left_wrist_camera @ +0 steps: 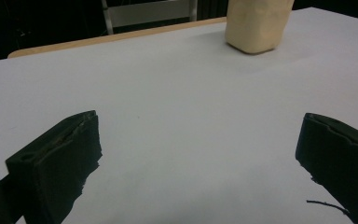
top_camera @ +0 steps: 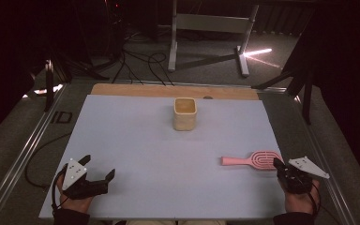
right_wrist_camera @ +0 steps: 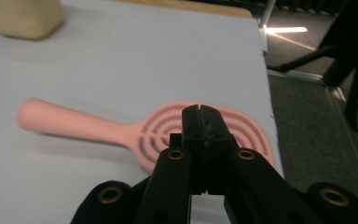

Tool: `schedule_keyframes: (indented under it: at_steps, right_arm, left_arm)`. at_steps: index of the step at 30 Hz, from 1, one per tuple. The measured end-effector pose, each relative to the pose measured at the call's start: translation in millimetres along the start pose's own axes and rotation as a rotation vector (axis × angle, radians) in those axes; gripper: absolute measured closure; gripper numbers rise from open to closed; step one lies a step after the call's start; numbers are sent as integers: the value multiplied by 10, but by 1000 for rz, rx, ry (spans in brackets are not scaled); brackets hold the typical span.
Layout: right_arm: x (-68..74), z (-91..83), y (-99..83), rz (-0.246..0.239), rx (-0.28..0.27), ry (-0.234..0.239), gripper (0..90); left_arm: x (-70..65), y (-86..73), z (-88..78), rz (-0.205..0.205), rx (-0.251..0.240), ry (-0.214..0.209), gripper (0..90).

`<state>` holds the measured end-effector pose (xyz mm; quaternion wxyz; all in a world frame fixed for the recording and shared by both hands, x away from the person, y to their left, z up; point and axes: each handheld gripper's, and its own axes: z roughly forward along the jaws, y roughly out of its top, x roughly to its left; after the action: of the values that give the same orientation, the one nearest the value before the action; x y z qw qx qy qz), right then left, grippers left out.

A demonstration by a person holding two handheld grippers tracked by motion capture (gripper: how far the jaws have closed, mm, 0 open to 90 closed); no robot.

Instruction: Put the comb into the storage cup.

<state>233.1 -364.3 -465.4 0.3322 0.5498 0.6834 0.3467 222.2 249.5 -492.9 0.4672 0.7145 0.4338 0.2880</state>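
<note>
A pink hairbrush (top_camera: 248, 160) lies flat on the white sheet (top_camera: 168, 154) at the right, handle pointing left. My right gripper (top_camera: 278, 165) is at the brush's head with its jaws pressed together and nothing visible between them. In the right gripper view its tips (right_wrist_camera: 200, 116) stand just over the ringed head of the brush (right_wrist_camera: 98, 126). A beige square cup (top_camera: 184, 114) stands upright near the far middle, also seen as the cup (left_wrist_camera: 256, 23) and the cup (right_wrist_camera: 23, 18). My left gripper (top_camera: 98, 167) rests at the near left, open and empty (left_wrist_camera: 198, 135).
A wooden board edge (top_camera: 168, 90) runs along the sheet's far side. Metal rails (top_camera: 23, 150) flank the table. On the dark floor beyond are cables (top_camera: 140, 65) and a white stand's legs (top_camera: 206, 51). A dark chair base (top_camera: 304, 79) stands at the right.
</note>
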Motion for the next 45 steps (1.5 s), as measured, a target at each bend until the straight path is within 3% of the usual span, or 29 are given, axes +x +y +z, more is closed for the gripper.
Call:
schedule_keyframes:
  at_steps: [17, 21, 31, 37, 45]
  right_arm:
    - [-233, 142, -208, 78, 160, -91, 900]
    - [-254, 176, -244, 105, 191, -80, 900]
    - [-317, 328, -191, 119, 209, -87, 900]
    - [-304, 470, -68, 120, 220, -41, 900]
    - [-148, 704, 83, 54, 257, -21, 900]
  left_arm:
    - [7, 3, -15, 1, -3, 10, 7]
    - [7, 2, -16, 1, -4, 14, 7]
    - [16, -23, -1, -17, 4, 29, 8]
    - [11, -35, 14, -24, 12, 39, 8]
    - [15, -36, 7, -24, 8, 38, 9]
